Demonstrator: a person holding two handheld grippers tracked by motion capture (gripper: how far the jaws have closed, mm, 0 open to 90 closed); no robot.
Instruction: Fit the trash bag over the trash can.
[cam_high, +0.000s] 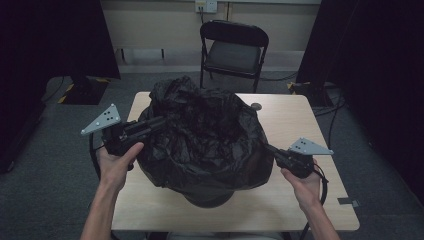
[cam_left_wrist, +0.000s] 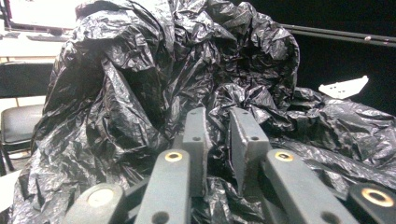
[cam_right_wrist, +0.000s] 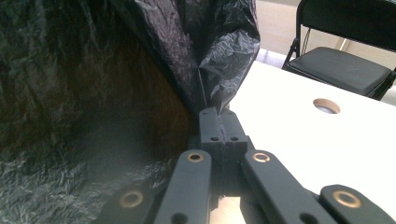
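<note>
Black bin bag (cam_high: 200, 135), crumpled, draped over a round bin (cam_high: 209, 197) at the middle of the table (cam_high: 295, 125), its loose rim spanning left to right between both hands. Right gripper (cam_high: 276, 153): jaws pressed together on a fold of the bag's right edge (cam_right_wrist: 219, 70), film rising straight from the tips. Left gripper (cam_high: 152, 124): jaws narrowed around a bunched fold on the bag's left side (cam_left_wrist: 217, 135), a small gap remaining; it sits equally near the rim, so the spread lies along the line between the two grips.

A black folding chair (cam_high: 234, 49) stands beyond the table (cam_high: 295, 125).
</note>
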